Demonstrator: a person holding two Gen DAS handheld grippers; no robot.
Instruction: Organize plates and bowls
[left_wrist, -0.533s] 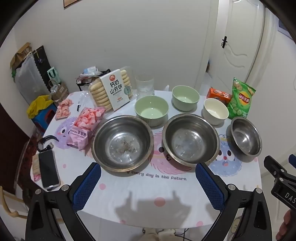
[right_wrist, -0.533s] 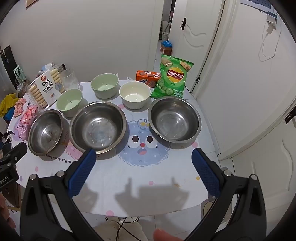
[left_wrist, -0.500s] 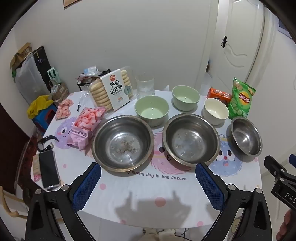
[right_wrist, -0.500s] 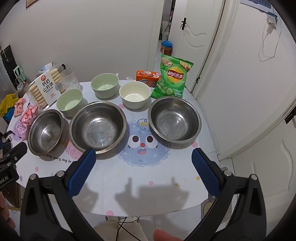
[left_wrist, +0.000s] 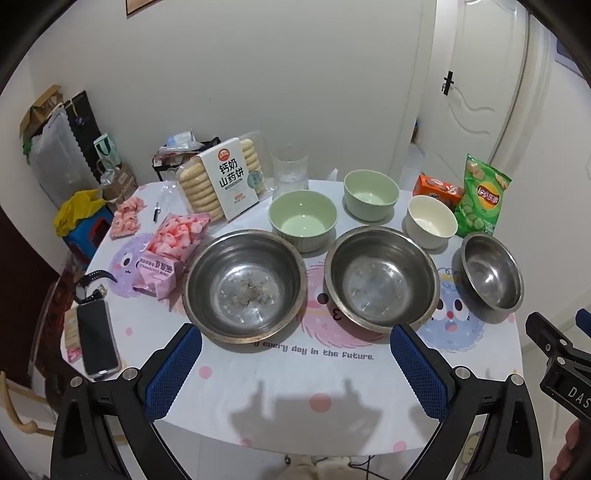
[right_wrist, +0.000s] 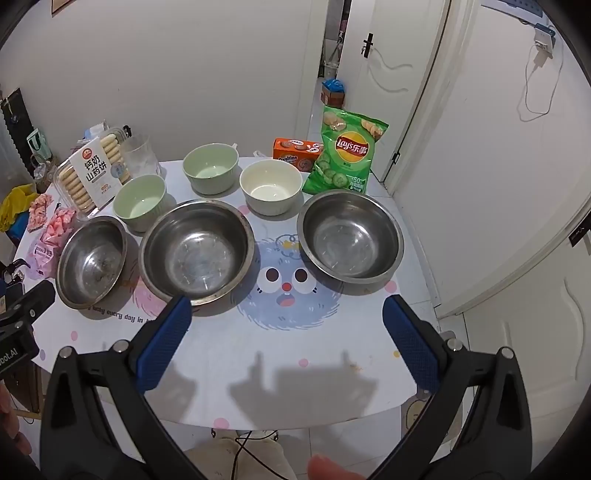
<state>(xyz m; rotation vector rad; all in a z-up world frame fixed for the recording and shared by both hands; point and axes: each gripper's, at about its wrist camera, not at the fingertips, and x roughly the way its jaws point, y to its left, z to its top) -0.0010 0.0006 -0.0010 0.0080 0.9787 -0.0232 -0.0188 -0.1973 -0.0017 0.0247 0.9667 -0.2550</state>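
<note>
My left tongs (left_wrist: 295, 363): wide apart, with nothing between them, up over the near edge of the desk (left_wrist: 280, 417).
My right tongs (right_wrist: 286, 334): wide apart too, holding nothing, over the near edge.
Left steel bowl (left_wrist: 245, 286): just past my left tongs, close to their left tip. It sits on the desk with bits of crumbs at the bottom.
Middle steel bowl (left_wrist: 382, 277): just past the right tip of my left tongs, and just past the left tip of my right tongs. It stands beside the left steel bowl, not touching it.
Right steel bowl (right_wrist: 350, 236): in front of my right tongs, a bit toward their right tip, apart from the other two.
Near green bowl (left_wrist: 303, 219): farther back, behind the gap between the left and middle steel bowls.
Far green bowl (left_wrist: 371, 194): farther back again, a little to the right.
White bowl (right_wrist: 270, 186): behind the gap between the middle and right steel bowls.
Chip bag (right_wrist: 345, 155): far back, standing up behind the right steel bowl.
Biscuit box (left_wrist: 225, 177): far back on the left.
Pink snack bag (left_wrist: 166, 254): left of the left steel bowl.
Phone (left_wrist: 96, 338): lying flat, far left of my left tongs.
</note>
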